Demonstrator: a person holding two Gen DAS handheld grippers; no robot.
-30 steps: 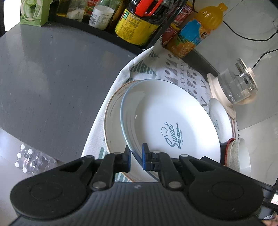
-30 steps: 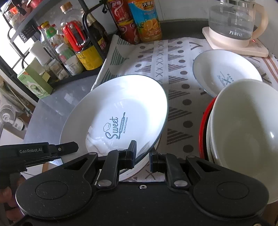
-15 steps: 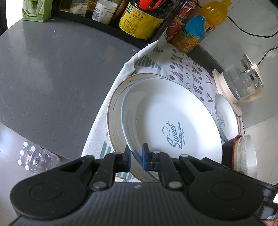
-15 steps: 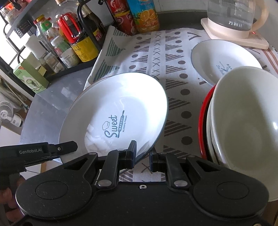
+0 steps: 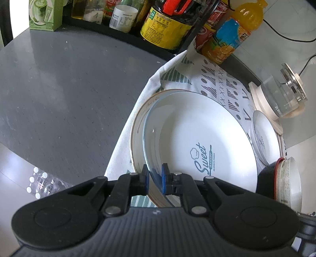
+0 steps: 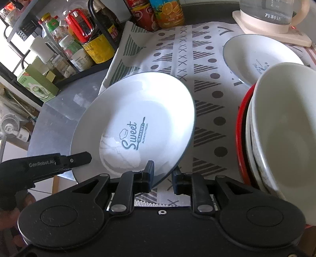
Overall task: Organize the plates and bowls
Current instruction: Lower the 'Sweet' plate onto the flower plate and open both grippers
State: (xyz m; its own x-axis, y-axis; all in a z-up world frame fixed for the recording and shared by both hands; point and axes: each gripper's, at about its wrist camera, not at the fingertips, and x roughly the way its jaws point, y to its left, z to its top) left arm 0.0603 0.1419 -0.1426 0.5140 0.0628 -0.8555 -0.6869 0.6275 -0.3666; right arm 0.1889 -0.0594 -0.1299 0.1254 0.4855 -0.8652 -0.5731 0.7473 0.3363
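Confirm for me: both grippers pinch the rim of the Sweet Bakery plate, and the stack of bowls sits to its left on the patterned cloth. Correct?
Not quite. The stack of bowls sits to the right of the Sweet Bakery plate, as the right wrist view shows. The rest holds: the left gripper and the right gripper both pinch its rim, over the patterned cloth.

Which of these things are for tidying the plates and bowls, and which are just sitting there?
For the job:
Sweet plate, gripped at its rim by both grippers (left, right)
gold-rimmed plate under it
small plate
stacked bowls

Just sitting there:
glass kettle
juice bottle
sauce bottles
green box
patterned cloth
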